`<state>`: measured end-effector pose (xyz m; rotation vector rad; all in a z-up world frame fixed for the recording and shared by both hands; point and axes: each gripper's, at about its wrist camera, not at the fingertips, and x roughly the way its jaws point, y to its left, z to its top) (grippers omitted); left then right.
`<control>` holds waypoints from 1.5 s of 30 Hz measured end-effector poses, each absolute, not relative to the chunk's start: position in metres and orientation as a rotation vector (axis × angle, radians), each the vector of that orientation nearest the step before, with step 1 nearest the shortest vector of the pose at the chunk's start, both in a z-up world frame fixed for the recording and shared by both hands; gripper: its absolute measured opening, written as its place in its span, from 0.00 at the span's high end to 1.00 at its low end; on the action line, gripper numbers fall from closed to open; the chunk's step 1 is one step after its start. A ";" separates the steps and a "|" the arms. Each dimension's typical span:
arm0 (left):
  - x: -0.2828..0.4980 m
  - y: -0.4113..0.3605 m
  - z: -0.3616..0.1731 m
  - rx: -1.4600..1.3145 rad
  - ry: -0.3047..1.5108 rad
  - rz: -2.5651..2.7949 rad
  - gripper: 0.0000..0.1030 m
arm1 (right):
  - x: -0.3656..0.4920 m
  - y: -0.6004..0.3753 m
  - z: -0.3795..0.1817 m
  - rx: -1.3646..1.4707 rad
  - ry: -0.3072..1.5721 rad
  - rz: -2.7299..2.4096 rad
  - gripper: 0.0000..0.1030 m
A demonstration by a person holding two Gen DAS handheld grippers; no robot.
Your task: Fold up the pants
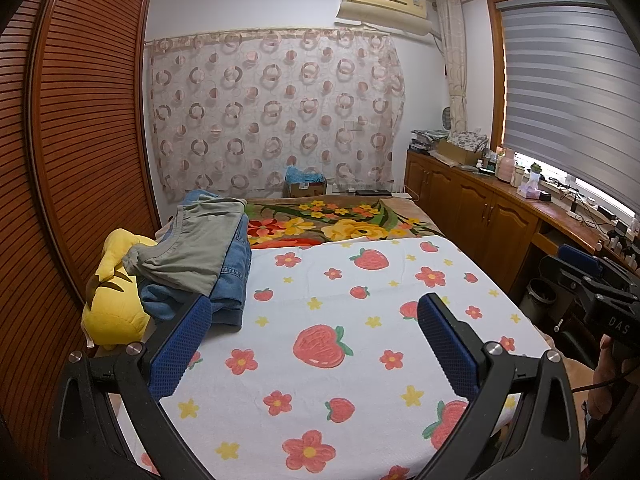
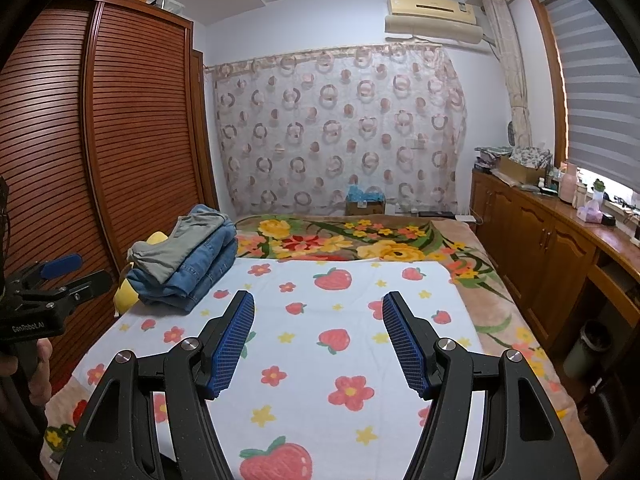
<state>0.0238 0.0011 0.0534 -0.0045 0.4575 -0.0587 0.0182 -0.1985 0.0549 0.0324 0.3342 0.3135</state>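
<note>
A pile of pants lies at the bed's left edge: grey-green pants [image 1: 192, 240] [image 2: 176, 246] on top of folded blue jeans [image 1: 230, 284] [image 2: 196, 272]. My left gripper [image 1: 316, 312] hovers open over the white strawberry-print sheet [image 1: 340, 320], its left finger just in front of the jeans, nothing between the blue pads. My right gripper [image 2: 318, 312] is also open and empty above the same sheet [image 2: 340, 340], to the right of the pile. Each gripper shows at the edge of the other's view, held in a hand.
A yellow plush toy [image 1: 114, 304] [image 2: 128, 292] lies beside the pile against the slatted wardrobe [image 1: 80, 140]. A floral blanket [image 1: 340, 220] covers the far half of the bed. Wooden cabinets [image 2: 540, 240] with clutter run along the right under the window; a bin [image 2: 592, 344] stands below.
</note>
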 end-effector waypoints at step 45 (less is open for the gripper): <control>0.023 0.002 0.052 -0.005 0.458 -0.058 0.00 | 0.016 -0.196 0.055 0.033 0.333 0.310 0.33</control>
